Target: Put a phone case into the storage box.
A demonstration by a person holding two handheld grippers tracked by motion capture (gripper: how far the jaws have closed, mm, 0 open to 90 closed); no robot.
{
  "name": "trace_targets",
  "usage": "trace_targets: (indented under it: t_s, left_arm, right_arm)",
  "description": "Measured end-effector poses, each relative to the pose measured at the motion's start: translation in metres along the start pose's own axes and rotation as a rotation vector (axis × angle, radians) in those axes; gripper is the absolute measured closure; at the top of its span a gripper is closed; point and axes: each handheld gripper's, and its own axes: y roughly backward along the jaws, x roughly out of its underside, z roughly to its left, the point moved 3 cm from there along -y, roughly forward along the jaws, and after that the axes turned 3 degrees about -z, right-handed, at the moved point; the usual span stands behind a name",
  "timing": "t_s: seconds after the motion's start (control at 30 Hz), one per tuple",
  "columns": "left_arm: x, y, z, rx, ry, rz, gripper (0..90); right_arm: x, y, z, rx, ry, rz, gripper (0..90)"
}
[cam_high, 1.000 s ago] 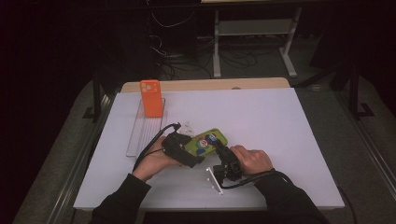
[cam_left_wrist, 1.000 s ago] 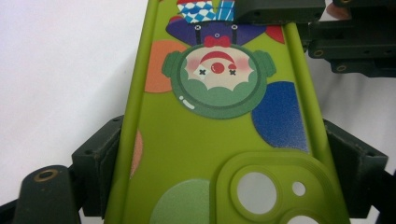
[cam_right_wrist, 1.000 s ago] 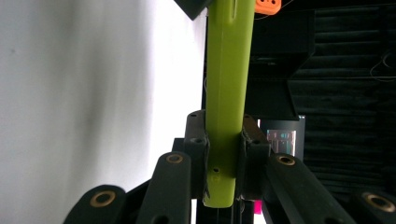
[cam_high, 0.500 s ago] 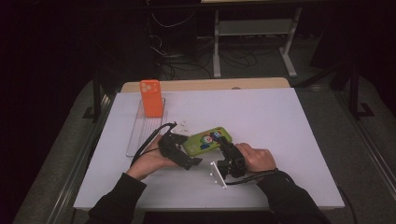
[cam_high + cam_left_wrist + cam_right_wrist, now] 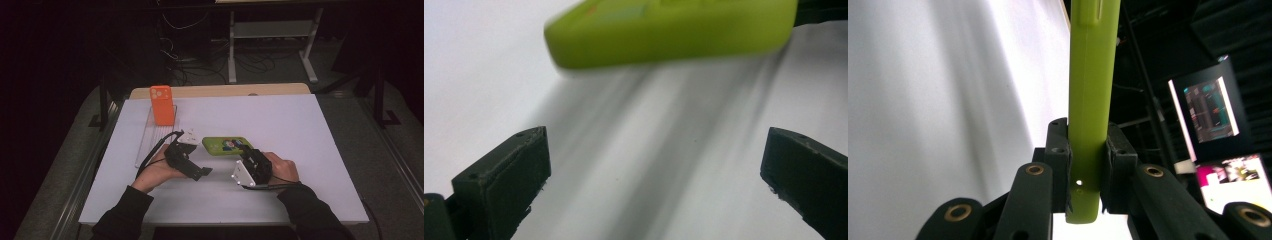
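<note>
A lime-green phone point(image 5: 226, 145) sits low over the white table point(image 5: 280, 120), roughly level. My right gripper point(image 5: 249, 152) is shut on its right end. In the right gripper view the green phone point(image 5: 1090, 75) stands edge-on, pinched between the two pads point(image 5: 1058, 150). My left gripper point(image 5: 199, 161) is open just to the left of the phone and apart from it. In the left gripper view the jaws stand wide with bare table between them point(image 5: 656, 170), and the blurred green phone point(image 5: 674, 30) lies beyond them.
An orange phone point(image 5: 161, 104) stands upright in a clear slotted rack point(image 5: 150, 137) at the table's left. A wooden edge point(image 5: 220, 90) runs along the far side. Lit screens point(image 5: 1208, 110) glow in the dark room beyond.
My left gripper was on the green phone's left end; it has let go, opened and drawn back. The phone, tilted before, now lies level in the right gripper.
</note>
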Motion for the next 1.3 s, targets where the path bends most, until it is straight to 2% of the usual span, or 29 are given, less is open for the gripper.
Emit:
trace_targets:
  t_s: [0.03,0.1,0.17,0.23,0.3,0.43,0.5,0.57,0.63,0.73,0.77,0.8,0.87,0.97,1.0,1.07,1.13,1.23,1.27,1.3]
  left_arm:
    - [0.0,0.001,0.001,-0.002,-0.01,0.007,0.0]
    - [0.0,0.0,0.001,-0.002,0.002,-0.017,0.0]
    - [0.0,0.001,0.002,0.0,0.004,-0.01,0.0]
    - [0.0,0.001,0.001,0.0,0.006,-0.009,0.0]
    - [0.0,0.002,0.003,-0.001,-0.02,0.013,0.0]
    - [0.001,0.001,0.003,-0.004,-0.014,0.014,0.0]
    - [0.001,0.0,0.002,0.001,0.007,0.012,0.0]
    - [0.001,0.001,0.003,-0.003,-0.008,0.024,0.0]
    - [0.001,0.001,0.003,-0.002,-0.001,0.015,0.0]
    - [0.0,0.0,0.003,-0.02,0.011,0.003,0.0]
    - [-0.001,0.0,0.003,-0.019,0.025,-0.013,0.0]
    - [-0.002,0.001,0.004,-0.023,0.013,-0.01,0.0]
    - [-0.003,0.001,0.005,-0.033,0.023,-0.026,0.0]
    - [-0.006,0.001,0.006,-0.034,0.052,-0.054,0.0]
    - [-0.007,0.001,0.007,-0.034,0.046,-0.057,0.0]
    - [-0.007,0.0,0.007,-0.036,0.05,-0.057,0.0]
    - [-0.007,-0.001,0.006,-0.037,0.065,-0.065,0.0]
    - [-0.011,-0.001,0.006,-0.022,0.089,-0.101,0.0]
    - [-0.013,0.0,0.007,-0.021,0.083,-0.096,0.0]
    - [-0.015,-0.001,0.008,-0.022,0.093,-0.111,0.0]
  right_arm:
    - [0.001,0.0,-0.001,-0.005,-0.009,0.001,75.9]
    - [0.003,-0.001,-0.004,-0.018,-0.041,-0.001,76.0]
    - [0.004,0.0,-0.005,-0.046,-0.123,0.006,76.0]
    - [0.005,0.0,-0.007,-0.07,-0.175,0.01,75.9]
    - [0.006,0.0,-0.008,-0.08,-0.251,0.003,75.9]
    - [0.01,-0.001,-0.012,-0.12,-0.331,0.013,75.9]
    - [0.013,-0.001,-0.013,-0.147,-0.391,0.015,75.9]
    - [0.015,-0.002,-0.015,-0.18,-0.476,0.015,76.0]
    - [0.016,-0.002,-0.018,-0.208,-0.572,0.008,76.0]
    - [0.02,-0.003,-0.022,-0.249,-0.687,0.006,76.0]
    - [0.022,-0.003,-0.023,-0.261,-0.723,0.007,76.0]
    - [0.024,-0.004,-0.024,-0.277,-0.755,0.007,76.0]
    - [0.028,-0.005,-0.025,-0.305,-0.817,0.015,76.0]
    - [0.033,-0.007,-0.027,-0.352,-0.931,0.019,75.9]
    - [0.033,-0.007,-0.027,-0.367,-0.981,0.017,75.9]
    - [0.035,-0.008,-0.028,-0.393,-1.04,0.012,75.9]
    - [0.037,-0.009,-0.028,-0.405,-1.086,0.003,75.9]
    - [0.037,-0.009,-0.028,-0.408,-1.096,-0.006,76.0]
    - [0.036,-0.008,-0.028,-0.413,-1.105,-0.009,76.0]
    - [0.036,-0.008,-0.028,-0.407,-1.095,-0.012,76.0]
